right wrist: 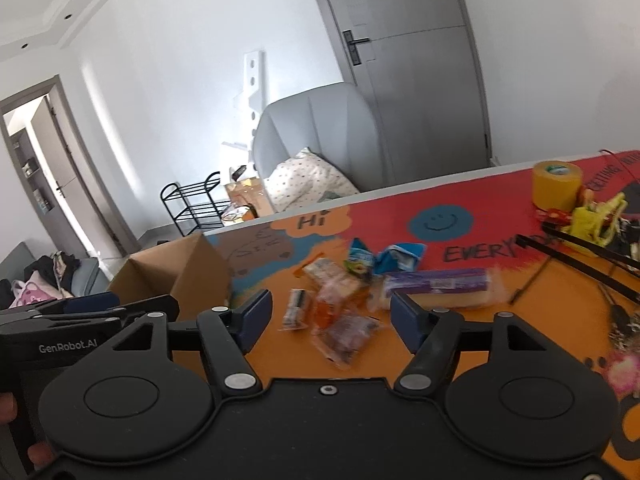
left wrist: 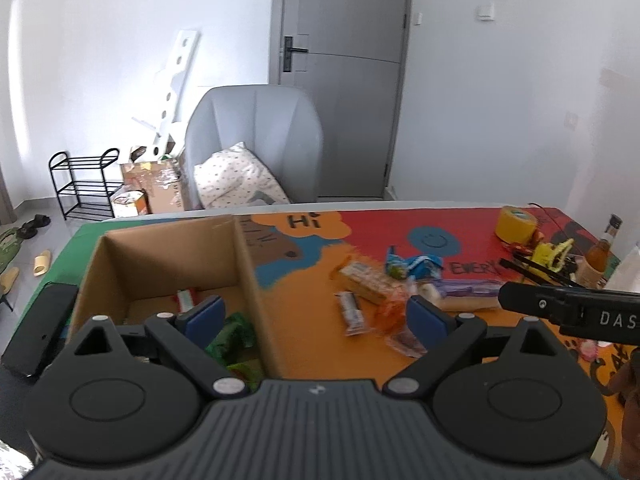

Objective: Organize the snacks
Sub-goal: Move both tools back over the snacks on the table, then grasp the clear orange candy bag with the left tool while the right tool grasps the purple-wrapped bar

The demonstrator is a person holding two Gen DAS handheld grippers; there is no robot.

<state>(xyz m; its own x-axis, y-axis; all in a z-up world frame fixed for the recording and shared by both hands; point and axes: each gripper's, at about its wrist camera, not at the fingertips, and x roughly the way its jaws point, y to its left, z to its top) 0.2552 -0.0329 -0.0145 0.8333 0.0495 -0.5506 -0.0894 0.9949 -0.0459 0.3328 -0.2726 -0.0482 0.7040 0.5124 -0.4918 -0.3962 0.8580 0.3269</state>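
Both your tongs stand apart and carry nothing: the left tongs (left wrist: 316, 314) straddle the right wall of the cardboard box (left wrist: 248, 280), the right tongs (right wrist: 331, 316) face the loose snack pile (right wrist: 340, 300) on the desk (right wrist: 460, 344). Pick 1 packet at the pile's edge, not the overlapping heap, and close squarely across its width. Readable: "Hi" (right wrist: 314, 222) and "EVERY" on the mat; "GenRobot.AI" on the left tool.
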